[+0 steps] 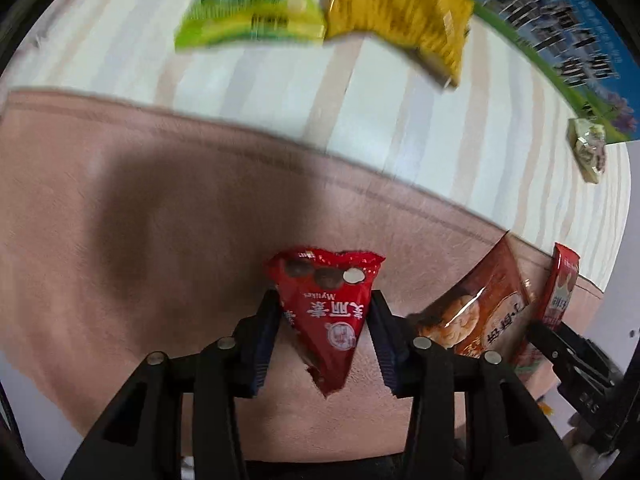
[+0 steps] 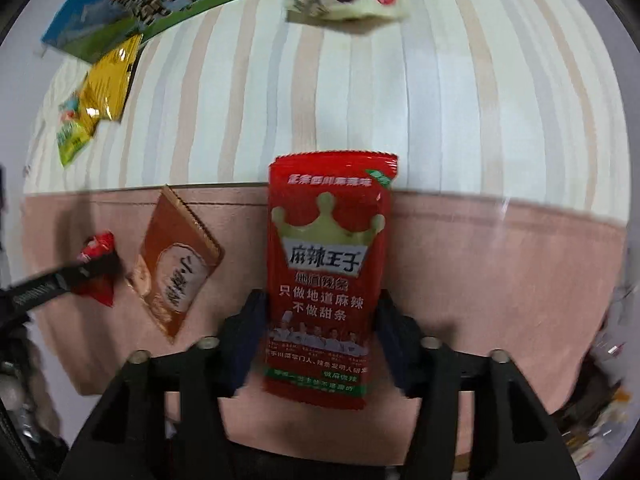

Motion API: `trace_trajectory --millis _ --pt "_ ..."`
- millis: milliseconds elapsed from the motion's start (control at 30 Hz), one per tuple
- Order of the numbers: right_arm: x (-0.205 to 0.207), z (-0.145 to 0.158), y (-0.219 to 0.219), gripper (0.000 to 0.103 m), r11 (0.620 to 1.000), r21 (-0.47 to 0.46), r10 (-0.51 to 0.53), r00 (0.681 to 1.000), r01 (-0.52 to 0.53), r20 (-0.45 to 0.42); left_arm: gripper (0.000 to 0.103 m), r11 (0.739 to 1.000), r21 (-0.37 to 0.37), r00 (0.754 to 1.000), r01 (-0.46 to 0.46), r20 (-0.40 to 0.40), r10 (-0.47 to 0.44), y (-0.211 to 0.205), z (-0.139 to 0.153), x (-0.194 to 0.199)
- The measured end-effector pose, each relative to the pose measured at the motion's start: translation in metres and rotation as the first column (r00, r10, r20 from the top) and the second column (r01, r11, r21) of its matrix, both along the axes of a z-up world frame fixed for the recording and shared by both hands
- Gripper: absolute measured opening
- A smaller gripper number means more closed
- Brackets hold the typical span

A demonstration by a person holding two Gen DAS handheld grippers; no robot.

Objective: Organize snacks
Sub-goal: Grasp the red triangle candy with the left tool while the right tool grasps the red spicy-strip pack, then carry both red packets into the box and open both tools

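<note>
A red triangular chocolate packet (image 1: 326, 312) lies on the pink cloth (image 1: 160, 240), and my left gripper (image 1: 324, 300) is shut on it, one pad against each side. The right wrist view shows the same packet (image 2: 98, 248) small at the left. A tall red spicy-strip packet (image 2: 326, 280) with a crown print also lies on the pink cloth (image 2: 500, 280). My right gripper (image 2: 322, 300) is shut on it, its pads touching both long edges. In the left wrist view this packet (image 1: 560, 284) appears edge-on at the right.
An orange-brown snack packet (image 1: 480, 312) (image 2: 176, 268) lies between the two grippers. On the striped tablecloth (image 1: 260, 92) beyond are a green packet (image 1: 248, 12), a yellow packet (image 1: 400, 12), a blue-green carton (image 1: 560, 48) and a small pale packet (image 1: 588, 152).
</note>
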State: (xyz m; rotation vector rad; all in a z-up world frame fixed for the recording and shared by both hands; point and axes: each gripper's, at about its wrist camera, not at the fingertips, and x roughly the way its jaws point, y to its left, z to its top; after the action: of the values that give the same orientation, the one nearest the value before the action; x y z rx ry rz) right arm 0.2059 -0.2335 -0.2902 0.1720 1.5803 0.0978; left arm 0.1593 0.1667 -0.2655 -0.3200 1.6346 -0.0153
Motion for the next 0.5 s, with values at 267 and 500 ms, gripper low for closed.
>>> trace_trajectory --millis 267,500 --pt "0.000 -0.016 0.020 0.058 0.994 -0.111 -0.018 0.998 0.024 0.054 0.032 0.998 0.052 0.998 0.040 0.048 -0.043 -0.010 0.005 -0.006" --pt "-0.018 0.005 0.009 0.047 0.999 -0.031 -0.039 0.996 0.042 0.082 0.032 0.998 0.034 0.994 0.044 0.096 -0.047 -0.022 0.031 -0.019"
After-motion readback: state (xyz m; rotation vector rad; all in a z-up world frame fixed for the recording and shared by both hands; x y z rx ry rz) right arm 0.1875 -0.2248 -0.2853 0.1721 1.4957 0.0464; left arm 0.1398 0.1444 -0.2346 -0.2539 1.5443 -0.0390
